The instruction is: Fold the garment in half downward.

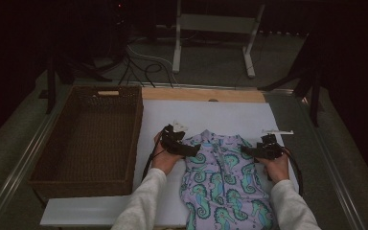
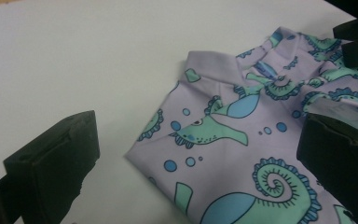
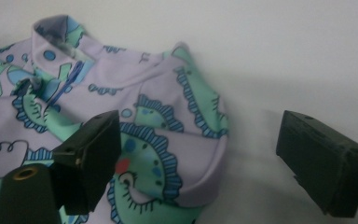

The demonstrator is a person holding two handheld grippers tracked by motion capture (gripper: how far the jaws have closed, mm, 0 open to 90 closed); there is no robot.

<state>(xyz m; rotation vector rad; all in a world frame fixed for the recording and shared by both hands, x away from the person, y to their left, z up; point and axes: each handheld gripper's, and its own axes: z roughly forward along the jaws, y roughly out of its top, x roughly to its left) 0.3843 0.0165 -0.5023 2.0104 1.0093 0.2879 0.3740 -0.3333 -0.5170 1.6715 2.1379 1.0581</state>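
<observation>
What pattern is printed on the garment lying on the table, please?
The garment is lilac with teal and blue seahorses and bubbles, clearest in the left gripper view.

Your table [image 1: 206, 94] has a wooden top, showing bare along its far edge. A white board [image 1: 220, 117] covers most of it. On the board lies a lilac garment [image 1: 223, 179] printed with seahorses, flat, collar toward the far edge, nearer the board's right side. A wicker basket [image 1: 88, 139] stands left of the board, its right wall along the board's edge.
</observation>
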